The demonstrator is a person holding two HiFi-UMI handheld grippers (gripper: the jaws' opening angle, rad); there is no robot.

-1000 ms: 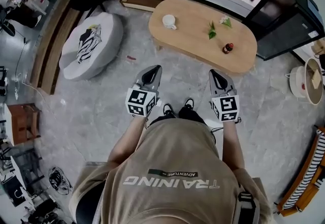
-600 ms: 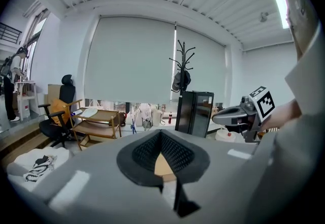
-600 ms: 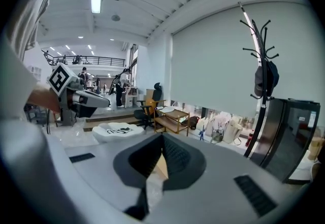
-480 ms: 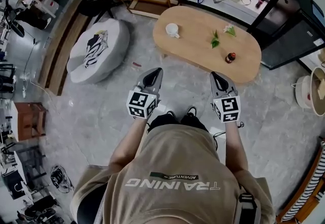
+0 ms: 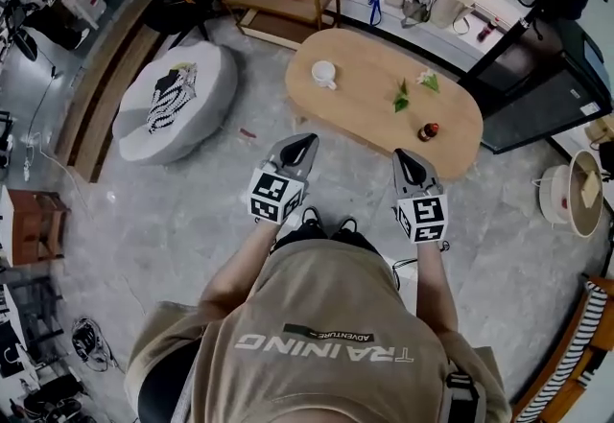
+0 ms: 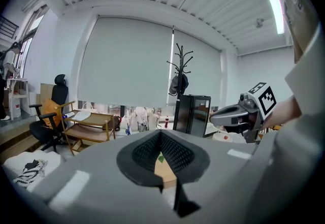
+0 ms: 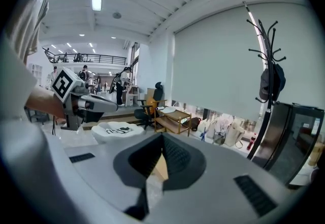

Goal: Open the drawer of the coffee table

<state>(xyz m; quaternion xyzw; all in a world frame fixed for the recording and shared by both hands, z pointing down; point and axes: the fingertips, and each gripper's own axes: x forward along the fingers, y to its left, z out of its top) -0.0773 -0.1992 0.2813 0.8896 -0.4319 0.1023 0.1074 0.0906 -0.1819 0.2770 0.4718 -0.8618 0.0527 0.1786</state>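
We're holding both grippers out front and empty because the bench (image 5: 350,119) is lying ahead at 12–1 o'clock, well apart from the tips. Reads as the approach step, nothing in reach yet. We're not seeing the drawer in any view; we're guessing it's sitting under the top.

Left gripper (image 5: 308,140): jaws are sitting together on nothing. Right gripper (image 5: 399,154): same, together and empty.

Left is pointing to 1 o'clock, right to 11, both slightly nose-down, forearms tucked by the torso.

Cup (image 5: 324,74) and bottle (image 5: 428,131) are sitting on top, likely out of a drawer's path.
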